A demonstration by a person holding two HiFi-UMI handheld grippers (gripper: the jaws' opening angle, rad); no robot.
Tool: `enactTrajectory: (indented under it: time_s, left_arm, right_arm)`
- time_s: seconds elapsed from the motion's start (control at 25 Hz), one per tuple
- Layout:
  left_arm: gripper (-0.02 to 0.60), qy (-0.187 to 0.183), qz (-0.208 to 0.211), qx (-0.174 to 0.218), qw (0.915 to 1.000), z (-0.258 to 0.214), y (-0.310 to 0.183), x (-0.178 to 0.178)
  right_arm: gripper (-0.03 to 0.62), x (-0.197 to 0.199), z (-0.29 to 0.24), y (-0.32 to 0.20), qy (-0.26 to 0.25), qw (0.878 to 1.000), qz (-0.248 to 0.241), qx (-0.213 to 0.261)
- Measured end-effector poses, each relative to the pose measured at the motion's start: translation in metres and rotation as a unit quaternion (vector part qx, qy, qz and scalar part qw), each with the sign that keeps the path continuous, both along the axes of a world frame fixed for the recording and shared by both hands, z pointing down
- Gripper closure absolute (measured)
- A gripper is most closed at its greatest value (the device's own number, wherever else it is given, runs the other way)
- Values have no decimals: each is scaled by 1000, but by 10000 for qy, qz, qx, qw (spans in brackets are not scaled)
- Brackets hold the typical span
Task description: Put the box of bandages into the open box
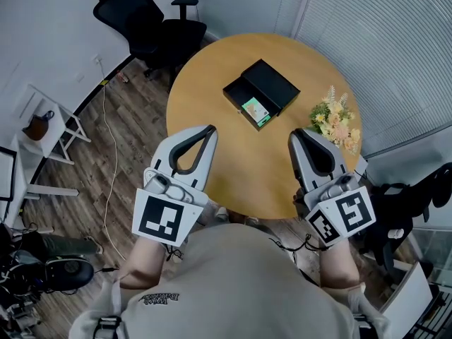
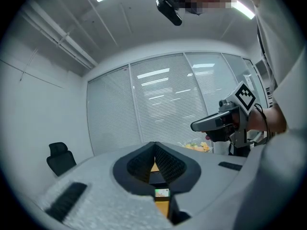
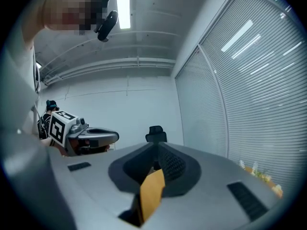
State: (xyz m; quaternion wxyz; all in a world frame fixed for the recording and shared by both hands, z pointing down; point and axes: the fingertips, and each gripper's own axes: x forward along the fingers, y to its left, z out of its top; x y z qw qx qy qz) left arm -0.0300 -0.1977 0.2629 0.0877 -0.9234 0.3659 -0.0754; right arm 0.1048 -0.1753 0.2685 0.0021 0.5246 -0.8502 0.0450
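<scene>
At the far left a black office chair (image 1: 145,21) stands on the wood floor, off the round table (image 1: 205,83). The left gripper (image 1: 210,128) hangs over the table's near left edge with its jaws drawn together at the tips and nothing between them. Its own view looks through the narrow slit below the tips at a strip of tabletop and the green-and-white box of bandages (image 1: 255,110) farther out.

That box lies beyond both grippers, far of them and roughly midway between their tips, well apart from each. It seems to rest inside the tray of the open box (image 1: 274,83), at the tray's near right end, though the head view is too small to show whether it sits flat. The black lid half lies touching the tray on its far right side.

The right gripper (image 1: 296,134) is over the near right edge, jaws fully closed and empty — only a sliver of tabletop shows under them. Right of it, a bunch of flowers (image 1: 334,122) lies near the table's right edge.
</scene>
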Motion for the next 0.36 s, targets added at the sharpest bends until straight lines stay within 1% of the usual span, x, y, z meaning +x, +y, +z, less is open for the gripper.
enactTrajectory:
  time_s: [0.16,0.36]
  left_arm:
    - [560,112,66,-61,9999,-1,2,3]
    - [560,89,132,-109,9998,1,1,6]
  right_arm:
    - [546,1,3,0,47,10000,28,-53]
    - [546,0,3,-1,28,10000,9,-71]
